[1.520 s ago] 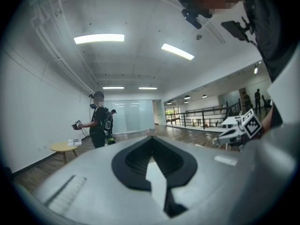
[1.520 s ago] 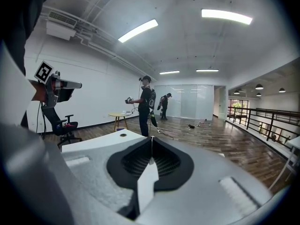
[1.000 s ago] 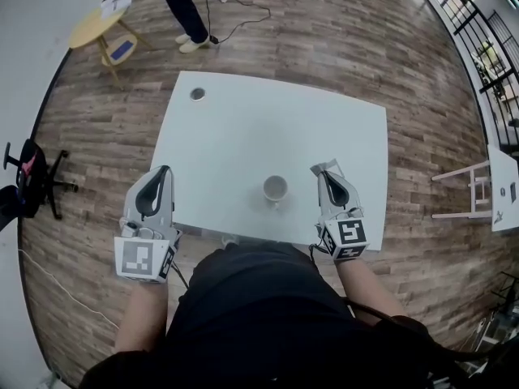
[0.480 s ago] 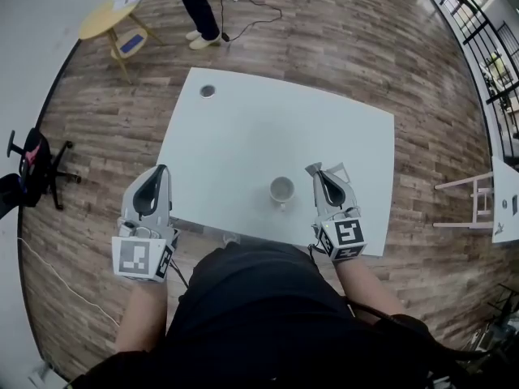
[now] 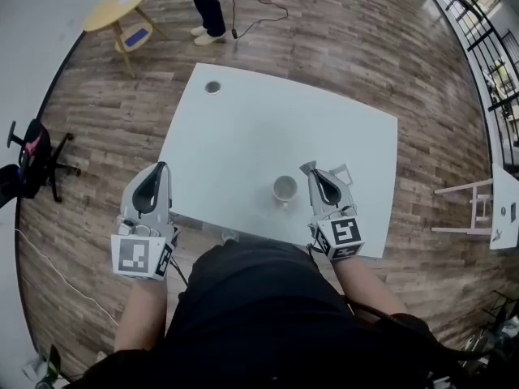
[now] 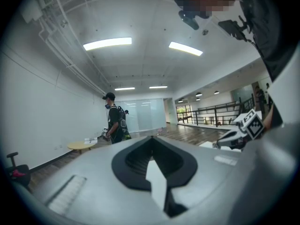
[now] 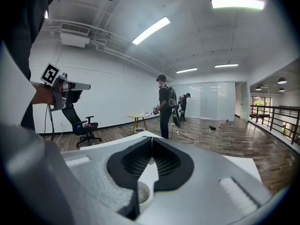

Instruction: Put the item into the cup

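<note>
Head view: right tool (image 5: 314, 174) pinched shut on a small pale item (image 5: 306, 167), cup (image 5: 285, 189) on the counter (image 5: 268, 128) just left of its tip, so I'd guess carry step, next nudge over the rim and open up; left tool (image 5: 161, 170) is shut, empty

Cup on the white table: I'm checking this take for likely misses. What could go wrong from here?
The right claw, shut on a small pale item, is beside the cup, not over it. Releasing now would likely drop the item on the table. The claw's body is also close to the cup and might knock it.
</note>
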`<state>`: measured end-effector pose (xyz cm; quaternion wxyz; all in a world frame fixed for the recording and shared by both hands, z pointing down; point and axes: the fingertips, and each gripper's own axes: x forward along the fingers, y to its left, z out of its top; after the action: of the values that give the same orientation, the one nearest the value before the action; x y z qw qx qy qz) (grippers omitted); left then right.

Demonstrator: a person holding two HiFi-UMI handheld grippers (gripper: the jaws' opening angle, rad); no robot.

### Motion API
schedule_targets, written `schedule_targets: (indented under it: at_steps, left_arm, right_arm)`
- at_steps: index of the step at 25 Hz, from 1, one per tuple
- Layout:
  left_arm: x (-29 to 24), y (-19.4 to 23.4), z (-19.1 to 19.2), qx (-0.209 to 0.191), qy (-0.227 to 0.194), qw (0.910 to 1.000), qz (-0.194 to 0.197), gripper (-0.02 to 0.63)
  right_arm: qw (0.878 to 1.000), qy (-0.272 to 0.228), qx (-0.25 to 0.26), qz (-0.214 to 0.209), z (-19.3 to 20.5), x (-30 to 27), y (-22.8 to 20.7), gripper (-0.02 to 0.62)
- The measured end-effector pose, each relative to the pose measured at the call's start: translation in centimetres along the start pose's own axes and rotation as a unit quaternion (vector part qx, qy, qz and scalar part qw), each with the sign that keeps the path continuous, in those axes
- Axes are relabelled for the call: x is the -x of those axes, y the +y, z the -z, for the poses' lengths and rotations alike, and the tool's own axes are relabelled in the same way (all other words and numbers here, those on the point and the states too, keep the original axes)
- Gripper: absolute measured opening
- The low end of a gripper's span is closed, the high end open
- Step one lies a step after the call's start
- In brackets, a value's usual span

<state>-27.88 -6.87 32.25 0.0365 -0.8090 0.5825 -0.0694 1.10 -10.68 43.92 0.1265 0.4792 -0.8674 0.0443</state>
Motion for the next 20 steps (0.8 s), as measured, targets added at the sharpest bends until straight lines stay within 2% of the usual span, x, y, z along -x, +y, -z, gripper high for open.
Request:
schedule_targets:
  at_steps: [20]
  left_arm:
    - [-1.2, -0.7, 0.4, 0.012, 0.007, 0.9997, 0.021, -0.002]
  right_arm:
    - [1.0, 0.012, 0.003, -0.019, 0.6, 0.0, 1.3, 0.005]
